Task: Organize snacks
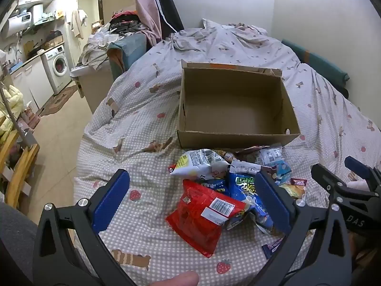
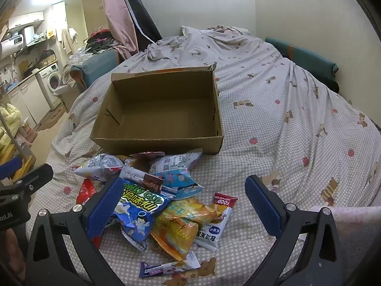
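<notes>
An empty cardboard box (image 1: 235, 138) (image 2: 157, 143) sits open on the bed. In front of it lies a heap of snack packets. A red packet (image 1: 202, 217) is nearest in the left wrist view, beside a blue packet (image 1: 245, 186) and a white one (image 1: 197, 162). The right wrist view shows the blue packet (image 2: 138, 209), an orange packet (image 2: 181, 224) and a small purple bar (image 2: 166, 267). My left gripper (image 1: 190, 205) hovers open above the red packet. My right gripper (image 2: 183, 207) hovers open above the blue and orange packets. Neither touches anything.
The checked bedcover (image 1: 142, 109) (image 2: 285, 95) with strawberry prints spreads around the box. A kitchen area with a washing machine (image 1: 58, 66) lies off to the left. A wooden chair (image 1: 19, 166) stands by the bed's left side. A teal cushion (image 2: 302, 57) lies against the wall.
</notes>
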`<action>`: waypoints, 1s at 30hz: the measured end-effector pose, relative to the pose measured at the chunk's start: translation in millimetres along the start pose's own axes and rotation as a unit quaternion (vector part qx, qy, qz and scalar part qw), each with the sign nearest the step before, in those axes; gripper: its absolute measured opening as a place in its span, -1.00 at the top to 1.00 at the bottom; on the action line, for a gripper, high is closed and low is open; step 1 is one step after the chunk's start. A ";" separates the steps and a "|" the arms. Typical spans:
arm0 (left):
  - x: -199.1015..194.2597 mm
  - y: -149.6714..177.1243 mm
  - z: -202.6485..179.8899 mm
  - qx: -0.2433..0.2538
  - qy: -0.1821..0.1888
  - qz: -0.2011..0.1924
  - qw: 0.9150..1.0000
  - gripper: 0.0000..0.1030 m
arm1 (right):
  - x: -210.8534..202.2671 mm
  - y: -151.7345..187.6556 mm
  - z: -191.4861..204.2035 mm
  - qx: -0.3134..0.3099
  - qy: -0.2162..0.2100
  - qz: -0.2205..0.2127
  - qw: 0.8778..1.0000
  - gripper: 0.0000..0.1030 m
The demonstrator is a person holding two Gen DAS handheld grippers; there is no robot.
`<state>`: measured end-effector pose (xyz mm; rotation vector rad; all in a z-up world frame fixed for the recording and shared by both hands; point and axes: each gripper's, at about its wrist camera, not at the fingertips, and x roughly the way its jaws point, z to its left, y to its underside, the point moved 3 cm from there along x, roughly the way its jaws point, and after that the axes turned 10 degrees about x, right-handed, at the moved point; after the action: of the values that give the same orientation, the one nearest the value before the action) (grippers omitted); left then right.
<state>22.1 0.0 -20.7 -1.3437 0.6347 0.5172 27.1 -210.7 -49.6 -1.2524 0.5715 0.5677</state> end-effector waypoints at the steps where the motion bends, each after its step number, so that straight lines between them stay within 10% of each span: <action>1: -0.3 -0.1 0.0 0.001 0.000 0.000 1.000 -1.00 | -0.1 0.1 0.1 -0.002 0.001 -0.002 1.000 -1.00; 30: 2.1 3.3 -1.6 0.008 -0.006 0.001 1.000 -1.00 | -0.8 -0.8 0.1 0.002 -0.002 -0.003 1.000 -1.00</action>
<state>21.2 -1.1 -24.8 -1.3240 0.6298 0.5211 27.0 -210.9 -48.5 -1.2490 0.5643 0.5644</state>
